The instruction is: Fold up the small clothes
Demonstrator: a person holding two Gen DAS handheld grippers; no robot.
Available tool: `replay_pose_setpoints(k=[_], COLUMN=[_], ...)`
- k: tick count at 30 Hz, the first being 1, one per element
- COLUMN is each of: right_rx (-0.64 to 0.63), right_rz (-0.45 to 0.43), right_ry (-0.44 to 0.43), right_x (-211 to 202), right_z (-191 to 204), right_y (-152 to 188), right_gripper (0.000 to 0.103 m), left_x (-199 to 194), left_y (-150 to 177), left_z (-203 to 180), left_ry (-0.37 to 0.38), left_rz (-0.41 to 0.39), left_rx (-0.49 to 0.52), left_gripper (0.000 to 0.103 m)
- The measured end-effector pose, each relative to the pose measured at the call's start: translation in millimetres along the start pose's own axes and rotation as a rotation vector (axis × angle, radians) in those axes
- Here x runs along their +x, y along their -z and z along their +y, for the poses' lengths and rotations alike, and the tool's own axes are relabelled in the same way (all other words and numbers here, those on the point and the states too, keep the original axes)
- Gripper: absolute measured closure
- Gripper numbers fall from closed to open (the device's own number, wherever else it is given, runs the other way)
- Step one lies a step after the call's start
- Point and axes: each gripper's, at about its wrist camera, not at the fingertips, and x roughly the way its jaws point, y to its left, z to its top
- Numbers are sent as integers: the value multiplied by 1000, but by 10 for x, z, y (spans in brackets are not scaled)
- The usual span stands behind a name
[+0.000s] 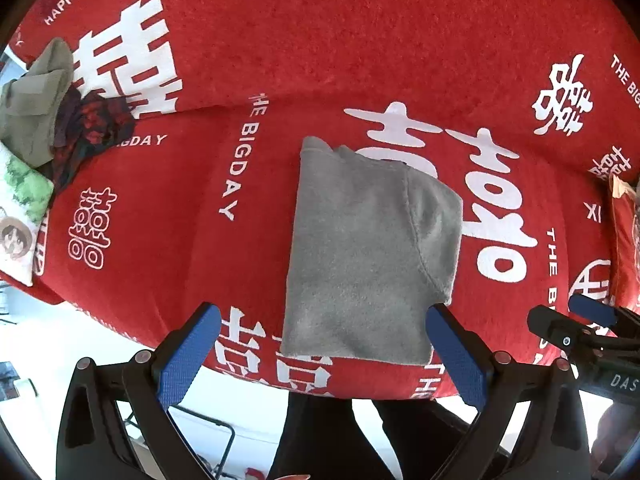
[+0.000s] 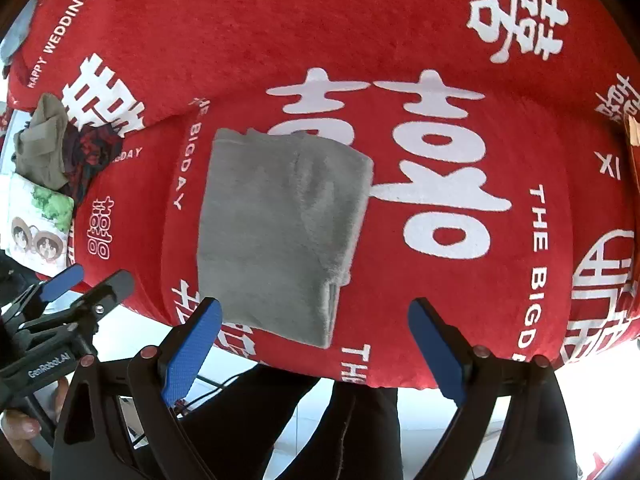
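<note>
Two grippers, both with jaws spread wide and holding nothing, hang over the near edge of a red blanket [image 1: 360, 40] printed with white wedding characters. Looks like it's draped over a sofa or bed, can't really tell which.

The grey garment [image 1: 368, 256] lies flat on the blanket, already folded into a tidy block, with its long axis running away from the grippers, near short edge closest to them. In the left wrist view it sits almost dead centre ahead of the left gripper [image 1: 324, 354], with the right-hand blue pad just touching or barely overlapping its near right corner. In the right wrist view the same garment [image 2: 280, 232] lies ahead and off to the left of the right gripper [image 2: 316, 344], so the layered edge on its right side faces that gripper.

My guess is the left one is nearer and better lined up for whatever comes next, maybe one more fold or moving it aside.

Well off to the far left there's a pile of clothes [image 1: 60, 116], olive and dark red, beside a printed cushion [image 1: 20, 208].
</note>
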Motion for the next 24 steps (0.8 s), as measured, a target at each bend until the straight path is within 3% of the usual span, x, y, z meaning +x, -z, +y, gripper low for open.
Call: replay_pose_setpoints(k=[11, 24], right_rx=[-6, 164], right_rz=[-9, -119], right_ry=[12, 68], right_x=[-2, 37], right_z=[-93, 314], right_y=[5, 109], right_gripper=[8, 8], left_x=[-80, 106], left_y=[32, -100], left_z=[-13, 367], left_ry=[-8, -10], left_rz=[-10, -2], left_rx=[-9, 175], left_gripper=[0, 0])
